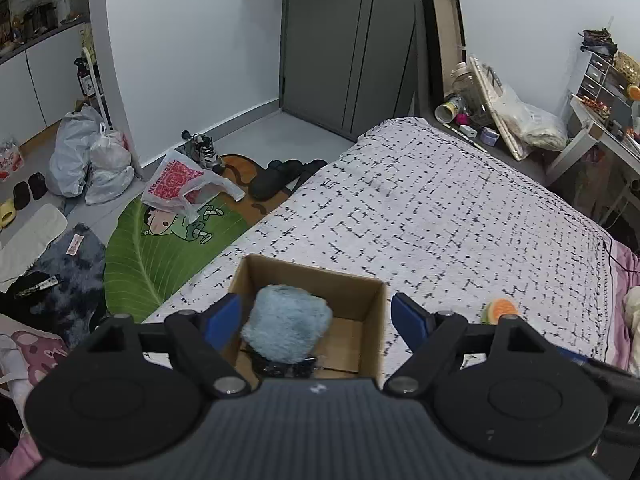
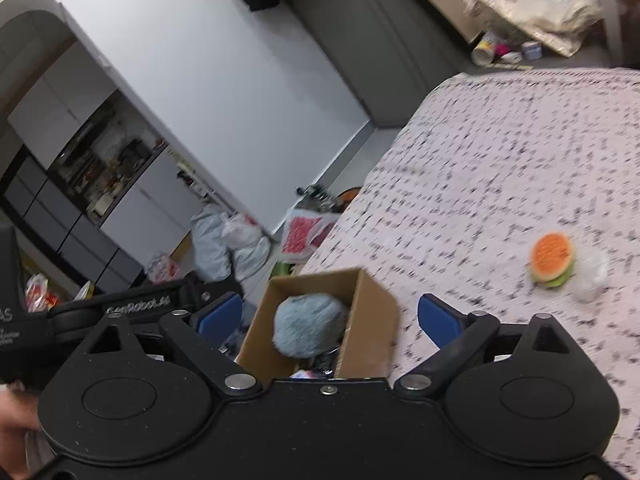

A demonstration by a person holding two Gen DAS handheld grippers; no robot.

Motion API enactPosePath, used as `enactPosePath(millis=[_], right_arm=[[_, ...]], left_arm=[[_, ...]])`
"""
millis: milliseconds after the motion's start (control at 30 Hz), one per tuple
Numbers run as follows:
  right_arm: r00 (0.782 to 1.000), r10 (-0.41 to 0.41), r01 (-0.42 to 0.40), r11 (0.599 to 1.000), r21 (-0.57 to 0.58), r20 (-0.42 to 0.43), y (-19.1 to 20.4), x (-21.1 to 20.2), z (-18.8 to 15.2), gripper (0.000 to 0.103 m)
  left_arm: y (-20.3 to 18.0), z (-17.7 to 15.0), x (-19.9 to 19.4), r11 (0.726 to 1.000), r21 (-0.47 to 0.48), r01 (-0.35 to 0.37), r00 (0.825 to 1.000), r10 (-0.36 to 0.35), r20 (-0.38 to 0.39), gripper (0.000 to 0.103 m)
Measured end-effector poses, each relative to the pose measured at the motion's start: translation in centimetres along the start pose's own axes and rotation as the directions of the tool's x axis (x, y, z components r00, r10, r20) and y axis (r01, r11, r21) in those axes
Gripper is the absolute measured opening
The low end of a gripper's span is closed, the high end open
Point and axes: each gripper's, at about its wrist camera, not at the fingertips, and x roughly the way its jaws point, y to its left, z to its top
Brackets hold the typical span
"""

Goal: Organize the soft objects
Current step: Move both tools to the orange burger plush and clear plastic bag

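An open cardboard box (image 1: 372, 304) (image 2: 372, 320) stands on the bed near its edge. Inside lies a fluffy light-blue soft toy (image 1: 286, 326) (image 2: 310, 324) on top of darker things. My left gripper (image 1: 316, 316) hangs above the box, open, blue pads apart and not touching the toy. My right gripper (image 2: 330, 316) is also open over the box, with nothing between its pads. A small burger-shaped plush (image 2: 552, 258) (image 1: 500, 308), orange on top and green below, lies on the bedspread to the right of the box. The left gripper's arm (image 2: 120, 308) shows in the right wrist view.
The bed (image 1: 440, 208) has a white bedspread with black dashes. On the floor to the left lie a green leaf-shaped mat (image 1: 160, 248), a plastic bag (image 1: 180, 184), full bags (image 1: 92, 160), slippers (image 1: 280, 178) and a grey rug (image 1: 68, 276). A cluttered shelf (image 1: 480, 120) stands at the bed's far end.
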Motion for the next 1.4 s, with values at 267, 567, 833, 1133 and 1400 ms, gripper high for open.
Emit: enactPosePath(millis=[267, 567, 833, 1133, 1400], right_arm=[[0.997, -0.073, 0.074, 0.997, -0.028, 0.032, -2.0, -3.1, 1.1, 0.098], [0.997, -0.058, 0.058, 0.998, 0.020, 0.040, -4.9, -5.7, 2.1, 0.100], [0.997, -0.038, 0.032, 0.995, 0.094, 0.063, -8.6, -8.0, 2.9, 0.103], [0.997, -0.031, 0.016, 0.980, 0.200, 0.071, -13.8, -8.1, 2.7, 0.103], [0.996, -0.077, 0.061, 0.954, 0.294, 0.041, -17.7, -6.4, 2.1, 0.103]], left_arm=[[-3.4, 0.0, -1.2, 1.000, 0.026, 0.016, 1.000, -0.017, 0.010, 0.081], [-8.2, -0.4, -1.5, 0.997, 0.064, 0.040, 0.999, -0.040, 0.005, 0.081], [-12.3, -0.3, -1.2, 0.993, 0.107, 0.057, 0.998, -0.060, 0.020, 0.081], [-16.0, -0.2, 0.6, 0.996, 0.062, 0.068, 0.998, -0.069, 0.013, 0.090], [-17.8, -0.7, 3.9, 0.996, 0.053, 0.069, 0.997, -0.068, -0.028, 0.090]])
